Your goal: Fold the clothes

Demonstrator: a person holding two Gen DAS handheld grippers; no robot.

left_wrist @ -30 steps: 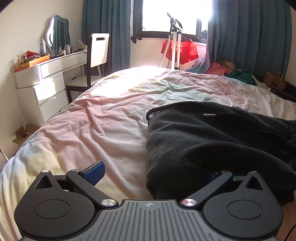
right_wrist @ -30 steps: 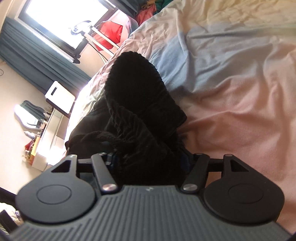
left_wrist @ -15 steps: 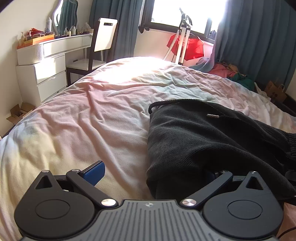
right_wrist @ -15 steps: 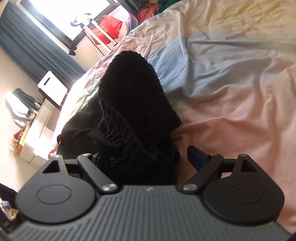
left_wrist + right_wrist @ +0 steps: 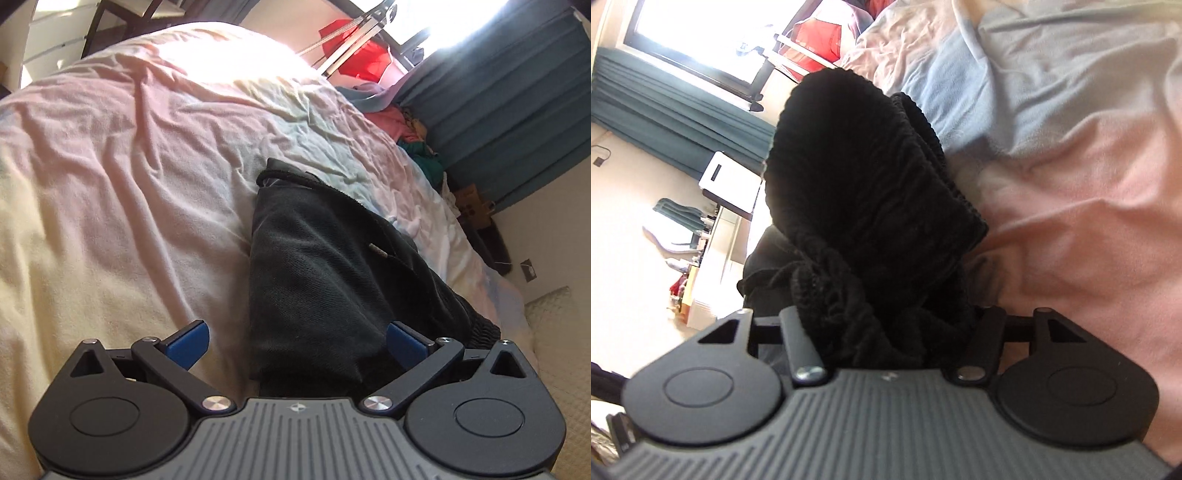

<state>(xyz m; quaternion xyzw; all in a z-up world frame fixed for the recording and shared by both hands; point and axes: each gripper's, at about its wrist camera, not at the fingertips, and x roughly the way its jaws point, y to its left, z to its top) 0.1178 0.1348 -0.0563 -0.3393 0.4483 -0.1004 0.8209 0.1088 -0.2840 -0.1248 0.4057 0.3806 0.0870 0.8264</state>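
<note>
On the bed [image 5: 110,184], left gripper [image 5: 297,341] spread wide around black garment [image 5: 314,266], right gripper [image 5: 882,328] clenched on it.

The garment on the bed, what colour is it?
Black, plain with a ribbed band; the garment shows best in the left wrist view, lying on the pastel bedsheet.

Window [image 5: 701,33] glare blown out; fisheye edges warped; slight blur.

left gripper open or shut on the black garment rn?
Open. The left gripper has its blue pads spread wide, with the black garment's edge lying loose between them.
</note>
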